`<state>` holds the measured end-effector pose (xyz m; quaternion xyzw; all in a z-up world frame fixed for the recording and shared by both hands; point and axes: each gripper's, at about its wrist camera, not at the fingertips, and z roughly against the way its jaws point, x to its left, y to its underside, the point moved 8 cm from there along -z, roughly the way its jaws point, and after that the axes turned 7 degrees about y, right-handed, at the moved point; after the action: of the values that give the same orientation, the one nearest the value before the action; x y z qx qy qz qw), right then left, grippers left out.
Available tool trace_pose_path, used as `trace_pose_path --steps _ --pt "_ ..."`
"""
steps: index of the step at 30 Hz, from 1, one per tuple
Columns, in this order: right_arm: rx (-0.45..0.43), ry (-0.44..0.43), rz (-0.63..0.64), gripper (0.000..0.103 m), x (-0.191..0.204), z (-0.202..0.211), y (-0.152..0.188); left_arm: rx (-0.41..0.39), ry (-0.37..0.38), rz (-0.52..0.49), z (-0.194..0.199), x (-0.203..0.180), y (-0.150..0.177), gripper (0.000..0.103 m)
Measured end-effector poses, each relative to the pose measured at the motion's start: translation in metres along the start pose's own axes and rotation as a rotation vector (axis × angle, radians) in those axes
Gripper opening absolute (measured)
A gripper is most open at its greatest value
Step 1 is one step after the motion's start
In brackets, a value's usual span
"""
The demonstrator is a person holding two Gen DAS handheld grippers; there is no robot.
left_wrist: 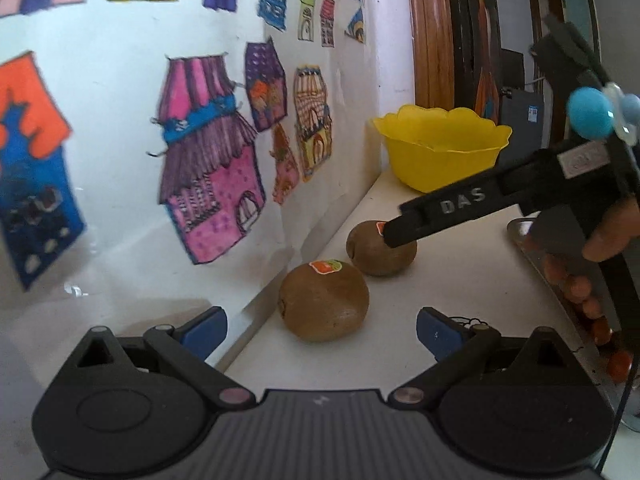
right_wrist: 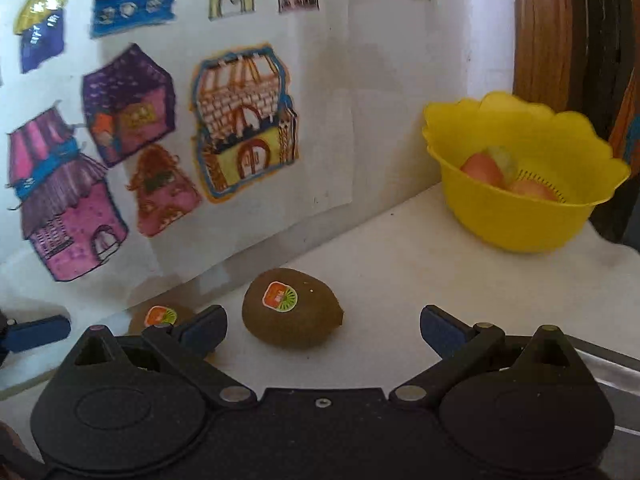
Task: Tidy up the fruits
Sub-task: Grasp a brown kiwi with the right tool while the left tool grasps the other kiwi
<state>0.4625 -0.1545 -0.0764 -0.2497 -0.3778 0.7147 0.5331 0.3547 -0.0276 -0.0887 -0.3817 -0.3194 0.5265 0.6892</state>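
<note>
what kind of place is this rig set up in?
Most likely a home. Hand-coloured drawings of houses are taped to the white wall, and a yellow plastic bowl holding fruit sits on a white counter with two loose kiwis.

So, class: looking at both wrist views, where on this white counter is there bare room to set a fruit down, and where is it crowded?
Bare counter lies between the far kiwi and the yellow bowl, and in front of that kiwi toward the metal tray. It is crowded along the wall, where the near kiwi and far kiwi sit close together with both open grippers, left and right, around them.
</note>
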Motion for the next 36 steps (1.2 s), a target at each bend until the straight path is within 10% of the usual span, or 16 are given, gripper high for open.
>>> trace_pose_path --steps 22,36 --pt "0.065 -0.056 -0.008 0.086 0.026 -0.044 0.002 0.025 -0.015 -0.053 -0.027 -0.002 -0.003 0.094" --pt "0.060 -0.046 -0.009 0.071 0.025 -0.043 0.004 0.052 -0.012 -0.018 -0.056 0.005 -0.005 0.066"
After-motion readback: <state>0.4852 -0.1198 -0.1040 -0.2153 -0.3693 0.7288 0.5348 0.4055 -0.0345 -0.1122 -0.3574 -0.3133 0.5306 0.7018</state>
